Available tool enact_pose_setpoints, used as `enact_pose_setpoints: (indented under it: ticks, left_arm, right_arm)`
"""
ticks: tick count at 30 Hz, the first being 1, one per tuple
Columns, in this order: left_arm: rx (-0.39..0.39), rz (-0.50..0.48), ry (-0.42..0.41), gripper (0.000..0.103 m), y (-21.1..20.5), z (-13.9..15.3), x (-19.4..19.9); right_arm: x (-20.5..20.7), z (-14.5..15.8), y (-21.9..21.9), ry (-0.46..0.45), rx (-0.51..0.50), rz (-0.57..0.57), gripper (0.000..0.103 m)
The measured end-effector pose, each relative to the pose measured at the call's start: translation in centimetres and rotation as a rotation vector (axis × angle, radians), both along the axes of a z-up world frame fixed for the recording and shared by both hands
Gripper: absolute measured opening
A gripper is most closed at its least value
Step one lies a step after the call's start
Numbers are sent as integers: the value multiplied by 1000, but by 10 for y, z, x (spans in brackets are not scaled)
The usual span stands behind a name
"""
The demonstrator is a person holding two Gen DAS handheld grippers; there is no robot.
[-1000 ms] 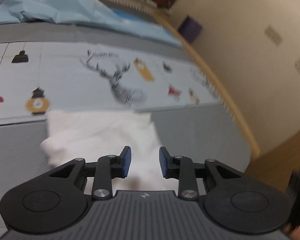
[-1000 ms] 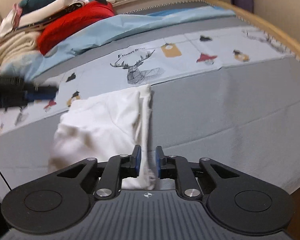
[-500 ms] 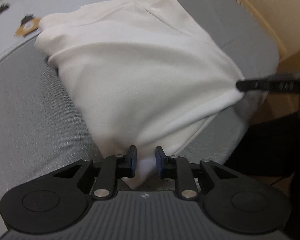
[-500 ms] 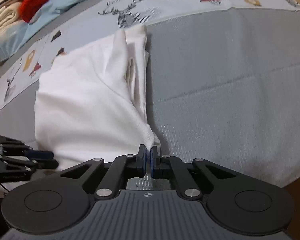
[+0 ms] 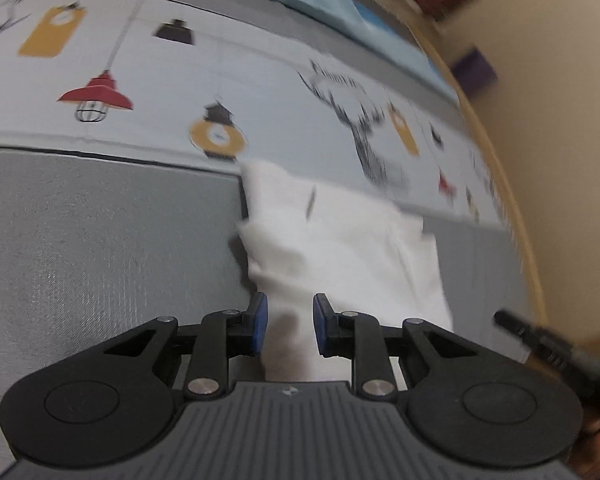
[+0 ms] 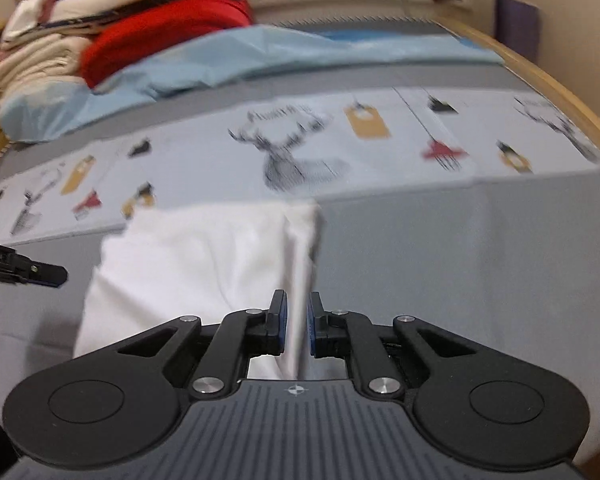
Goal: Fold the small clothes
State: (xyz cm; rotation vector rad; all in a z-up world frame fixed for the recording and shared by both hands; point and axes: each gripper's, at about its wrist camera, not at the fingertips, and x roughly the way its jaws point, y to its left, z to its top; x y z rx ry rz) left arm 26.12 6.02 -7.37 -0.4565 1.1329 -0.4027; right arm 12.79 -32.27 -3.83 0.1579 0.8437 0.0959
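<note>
A white garment (image 5: 340, 240) lies on the grey bedspread (image 5: 100, 260), its far edge at the printed strip. In the left wrist view its near left corner rises bunched between the blue pads of my left gripper (image 5: 289, 322), which is shut on it. The right wrist view shows the garment (image 6: 200, 260) with its folded right edge running up between the pads of my right gripper (image 6: 295, 324). Those jaws are opening slightly, and the cloth still fills the narrow gap. Each view catches the other gripper's fingers at its side: right fingers (image 5: 540, 340), left fingers (image 6: 32, 272).
A strip printed with a deer and lamps (image 6: 300, 148) crosses the bed behind the garment. Beyond it lie a light blue sheet (image 6: 260, 60) and a pile of folded clothes with a red one (image 6: 160, 28). A wooden bed frame (image 6: 560, 92) borders the right side.
A second ago both grippers were open over the garment. They then pinched its near corners. Now both have shifted, the left further, and the cloth stretches toward them; the right jaws stand slightly wider.
</note>
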Motion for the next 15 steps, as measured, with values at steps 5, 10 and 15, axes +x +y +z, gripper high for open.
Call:
enact_pose_setpoints:
  ticks: [5,10,15]
  left_arm:
    - [-79,134,47,25,-3,-7,25]
    - [-142,167,98,33,-12,-16,47]
    - [-84,168,155,35,-25,-35,59]
  right_arm:
    - [48,-29,-3,76,115,-86,11]
    - [80,-47,4,99,141,-98,17]
    - [99,-67,0,151,187,-131,18]
